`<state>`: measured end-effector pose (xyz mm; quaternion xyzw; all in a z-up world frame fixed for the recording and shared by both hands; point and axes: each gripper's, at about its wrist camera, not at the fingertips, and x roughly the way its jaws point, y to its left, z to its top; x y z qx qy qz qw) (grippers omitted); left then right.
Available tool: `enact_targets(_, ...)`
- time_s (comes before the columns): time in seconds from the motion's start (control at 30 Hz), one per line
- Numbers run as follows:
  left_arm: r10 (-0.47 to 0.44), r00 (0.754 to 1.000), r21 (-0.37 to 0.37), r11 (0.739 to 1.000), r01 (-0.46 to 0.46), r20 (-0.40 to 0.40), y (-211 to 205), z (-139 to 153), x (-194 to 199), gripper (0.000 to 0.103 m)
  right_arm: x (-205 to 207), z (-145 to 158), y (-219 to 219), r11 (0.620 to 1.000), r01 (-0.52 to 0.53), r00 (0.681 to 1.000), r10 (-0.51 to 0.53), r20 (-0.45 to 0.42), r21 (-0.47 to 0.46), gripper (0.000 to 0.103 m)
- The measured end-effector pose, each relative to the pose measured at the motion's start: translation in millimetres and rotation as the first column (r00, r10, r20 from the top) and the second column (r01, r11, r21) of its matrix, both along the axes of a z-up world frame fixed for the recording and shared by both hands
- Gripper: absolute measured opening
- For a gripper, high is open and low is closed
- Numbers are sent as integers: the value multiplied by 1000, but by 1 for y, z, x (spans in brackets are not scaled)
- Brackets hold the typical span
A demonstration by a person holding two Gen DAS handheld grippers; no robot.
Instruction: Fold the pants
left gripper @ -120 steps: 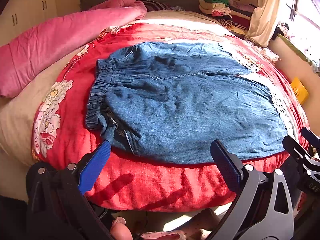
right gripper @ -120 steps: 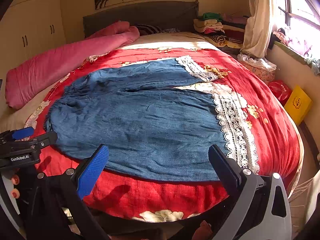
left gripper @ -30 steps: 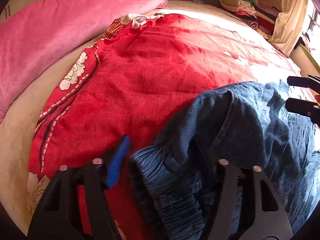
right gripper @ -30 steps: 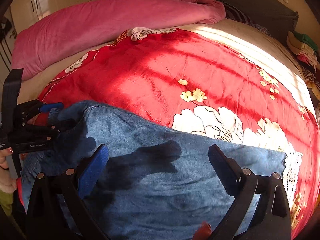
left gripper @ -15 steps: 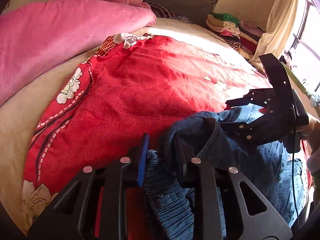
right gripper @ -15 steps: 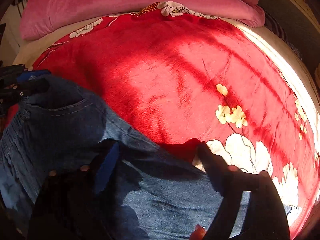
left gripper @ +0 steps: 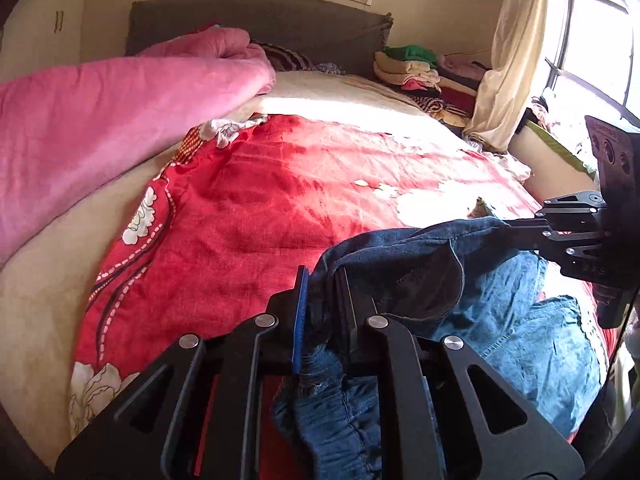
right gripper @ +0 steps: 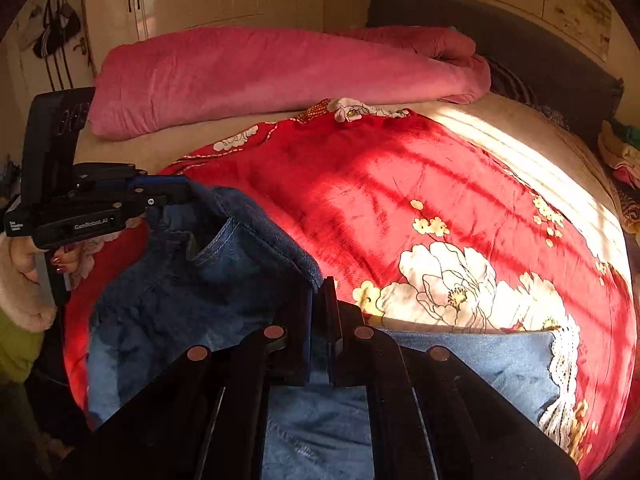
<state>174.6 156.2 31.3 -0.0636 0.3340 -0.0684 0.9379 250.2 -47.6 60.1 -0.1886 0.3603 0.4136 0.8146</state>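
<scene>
At lower centre of the left wrist view, left gripper [left gripper: 323,312] clamped on the gathered waistband of the pants [left gripper: 520,320]. Right gripper [right gripper: 319,320] pinched on the denim edge, lower centre of its view. Fabric lifted between them, the rest on the red quilt [right gripper: 400,184]. Pink blanket [left gripper: 100,120] at upper left.

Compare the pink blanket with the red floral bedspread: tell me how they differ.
The pink blanket is plain and unpatterned; the red floral bedspread carries white and yellow flowers. The blanket lies bunched in a long thick roll by the headboard side, while the bedspread lies spread flat. The denim pants rest on the bedspread, not the blanket. Both lie on the bed.
</scene>
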Motion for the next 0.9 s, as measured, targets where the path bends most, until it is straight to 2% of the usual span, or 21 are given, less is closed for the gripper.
enact_targets(0.13,-42,998,27,999,41,43,-17,11,-31,4,-49,8,-23,999,-9,1000,9,-3,39,4)
enact_targets(0.27,-81,995,40,996,79,54,-31,14,-69,0,-96,2,-40,997,-25,999,27,-33,70,4)
enact_targets(0.4,-104,995,76,992,104,0,-41,-2,-102,0,-135,-17,-46,997,-32,998,36,-60,73,4)
enact_targets(0.5,-104,993,76,991,107,-51,-44,-17,-121,0,-159,-33,-48,996,-30,995,38,-88,82,4)
enact_targets(0.67,-114,988,56,991,120,-101,-44,-31,-146,0,-179,-63,-56,995,16,987,0,-162,97,4)
enact_targets(0.9,-114,987,45,992,120,-113,-50,-28,-168,0,-202,-79,-62,991,50,986,-30,-163,120,5)
